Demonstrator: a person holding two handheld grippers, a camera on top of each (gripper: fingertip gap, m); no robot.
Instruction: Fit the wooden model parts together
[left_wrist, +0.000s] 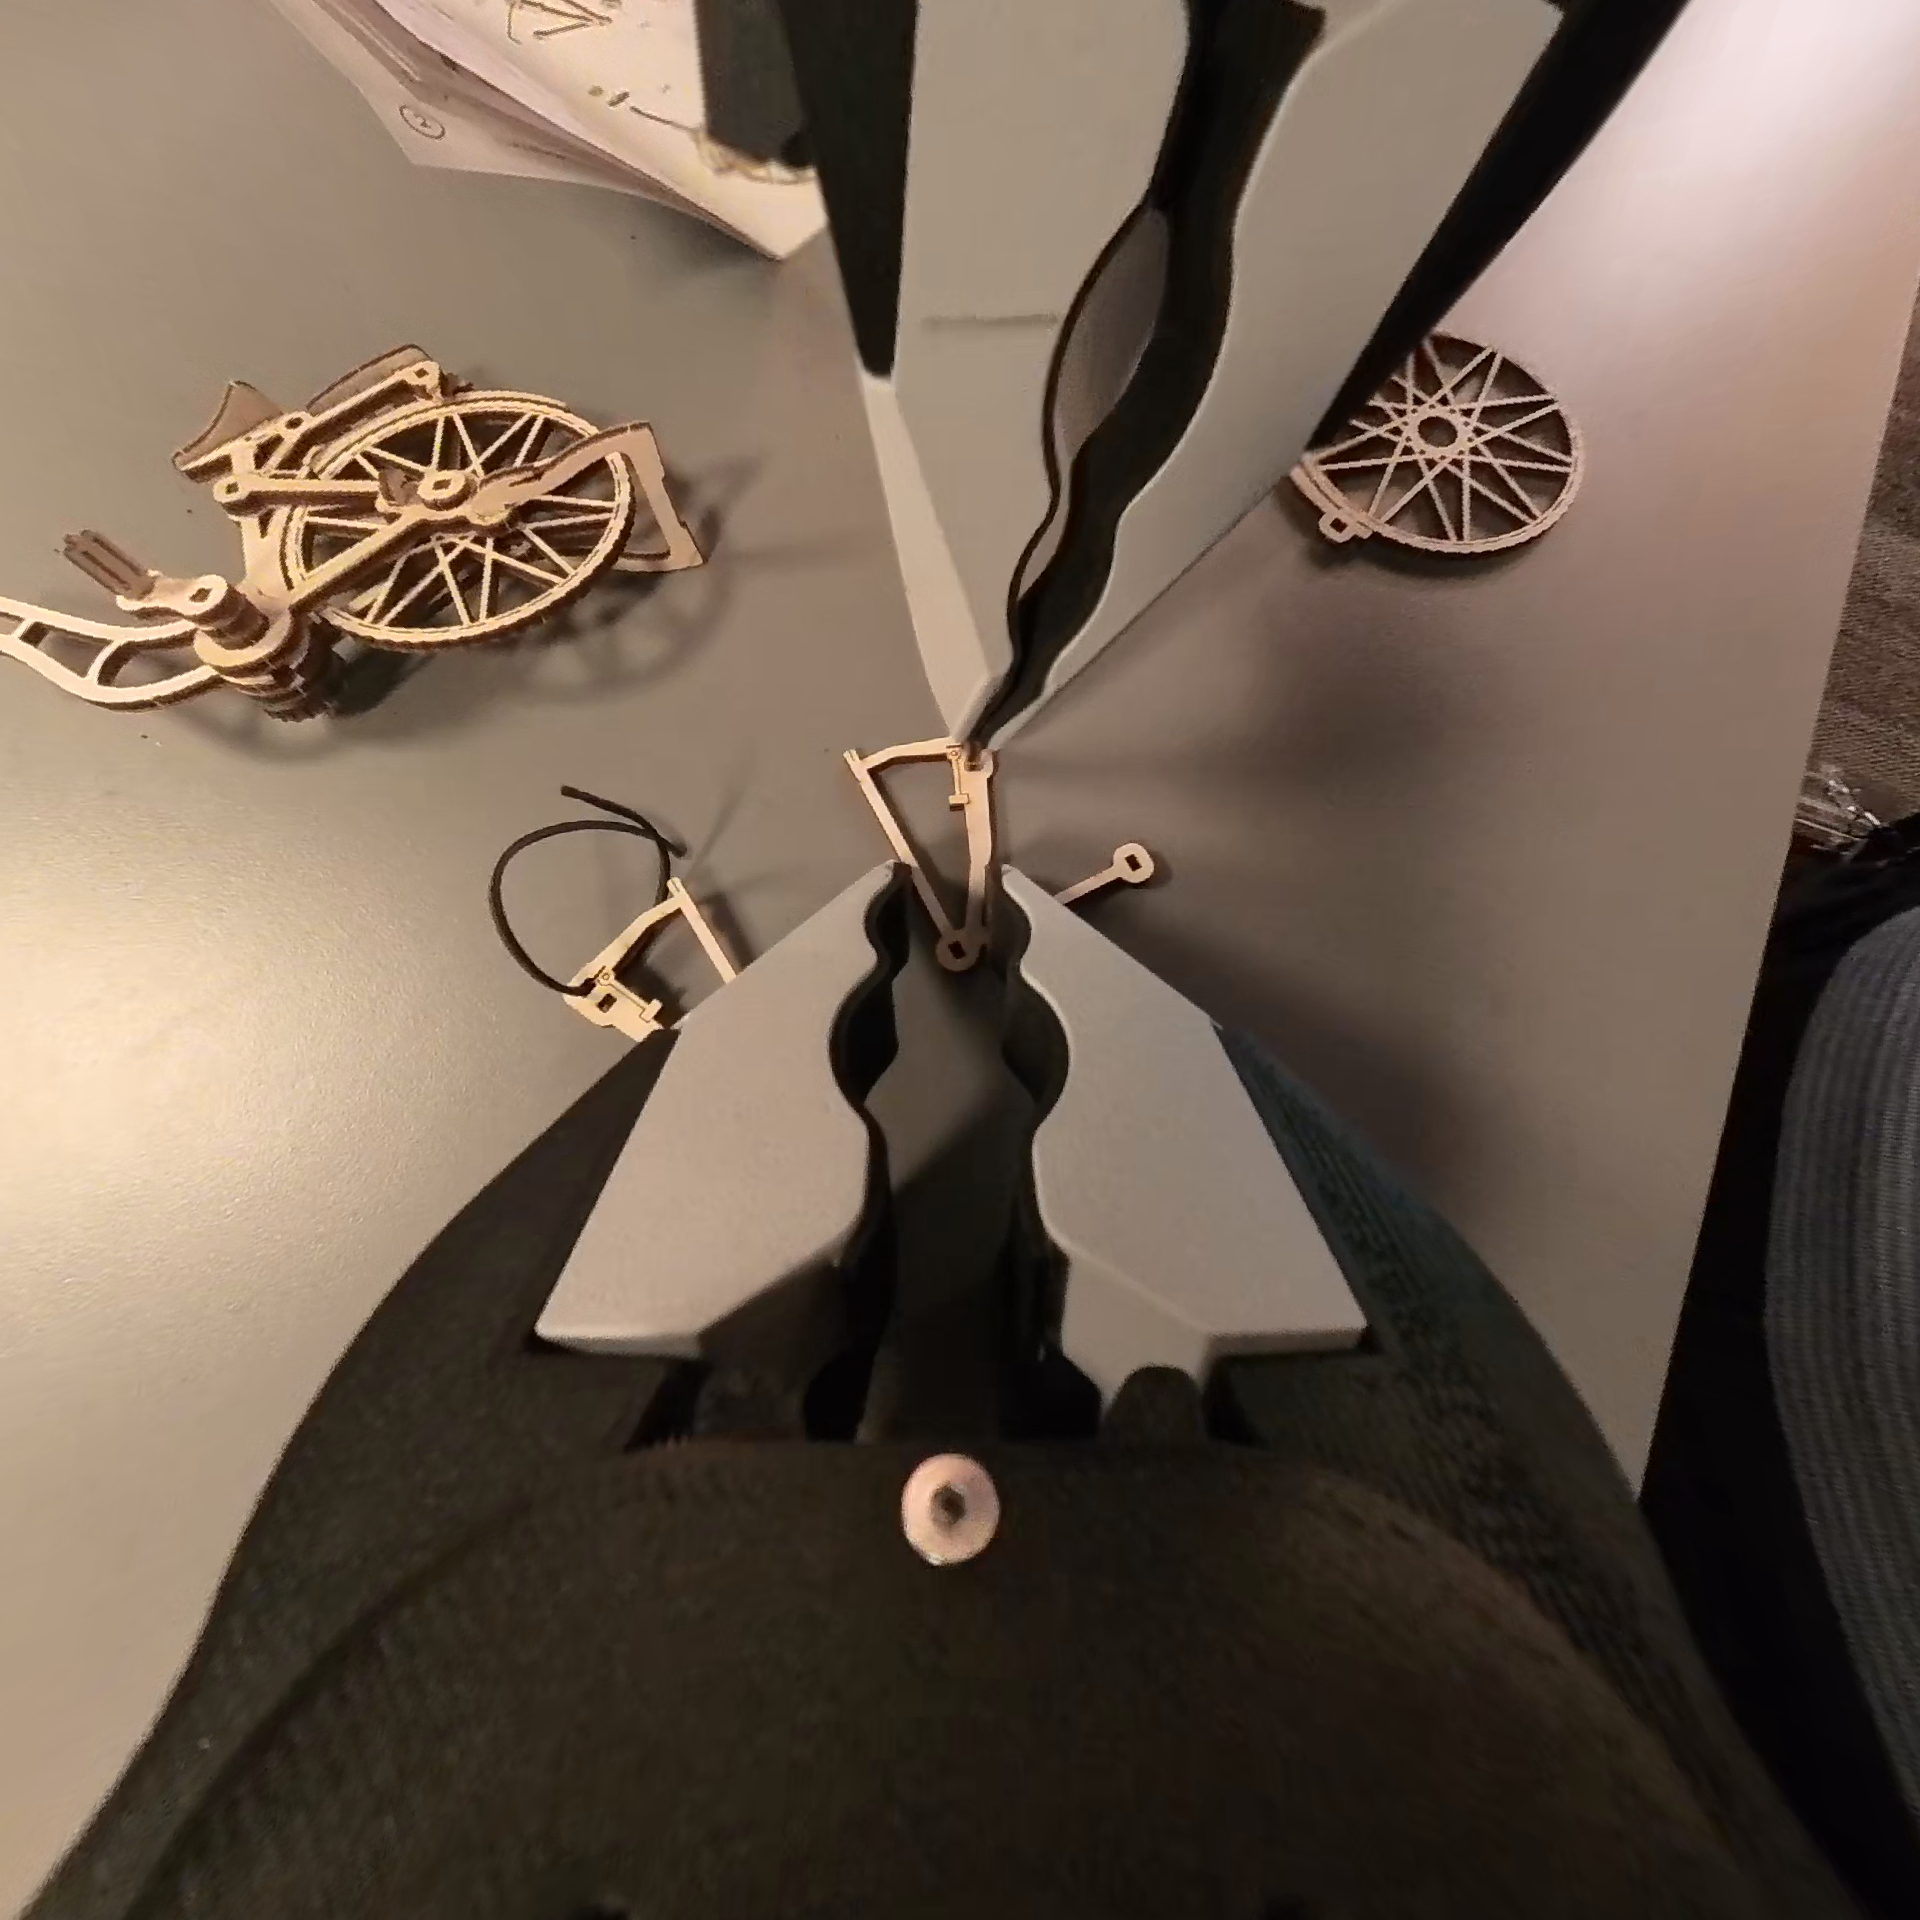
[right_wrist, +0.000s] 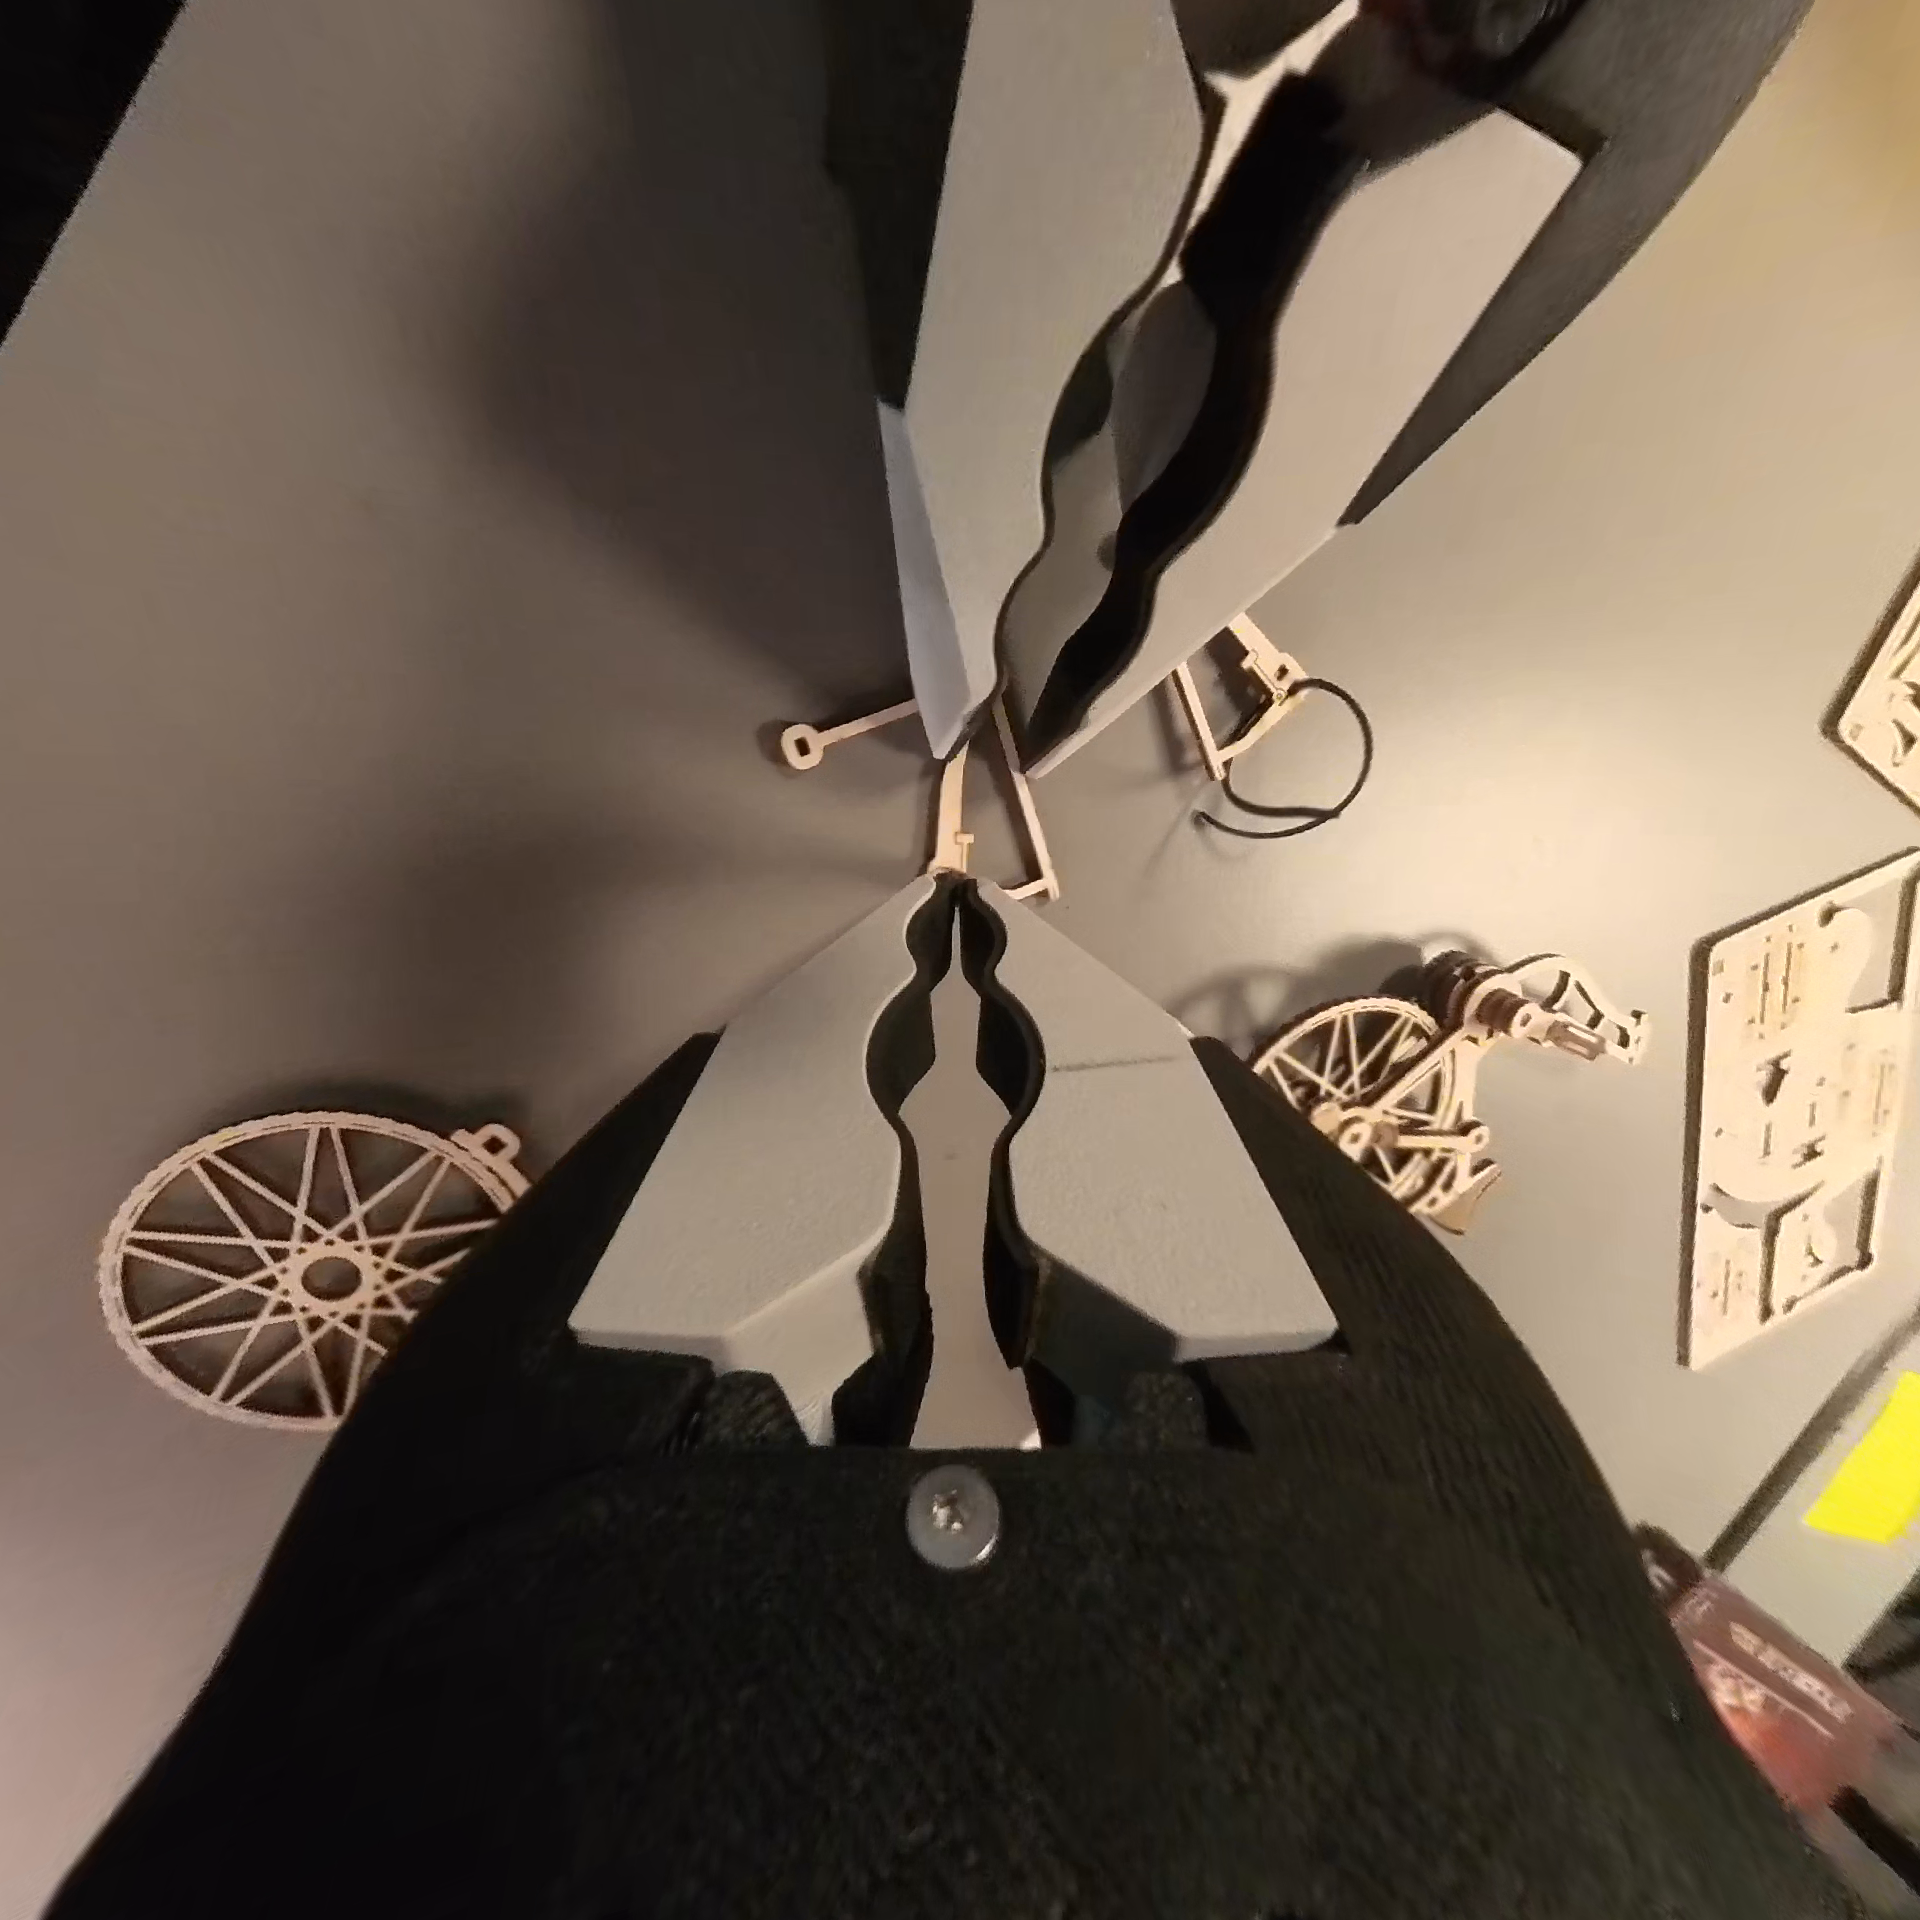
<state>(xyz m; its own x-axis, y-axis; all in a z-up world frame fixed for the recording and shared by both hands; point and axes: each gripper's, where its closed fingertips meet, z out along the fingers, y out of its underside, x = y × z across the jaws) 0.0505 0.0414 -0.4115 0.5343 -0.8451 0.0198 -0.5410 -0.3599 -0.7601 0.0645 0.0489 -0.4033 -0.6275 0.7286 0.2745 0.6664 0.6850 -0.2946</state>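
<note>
In the left wrist view, the left gripper (left_wrist: 951, 914) is pinching the ringed lower end of a thin pale wooden frame piece (left_wrist: 930, 831), its grey fingers closed on it just above the grey table (left_wrist: 312, 1039). The right gripper (left_wrist: 977, 732) is reaching in from above, clamping the piece's top corner. A half-built wooden bicycle model (left_wrist: 416, 520) is lying to the left, a loose spoked wooden wheel (left_wrist: 1439, 452) to the right, and a second frame piece with a black cord (left_wrist: 613, 956) nearby.

In the right wrist view, the right gripper (right_wrist: 951, 883) is squeezing the same frame piece (right_wrist: 987, 821), with the left gripper (right_wrist: 997, 743) opposite holding its far end. A small wooden key-shaped stick (right_wrist: 831, 732) is lying beside them.
</note>
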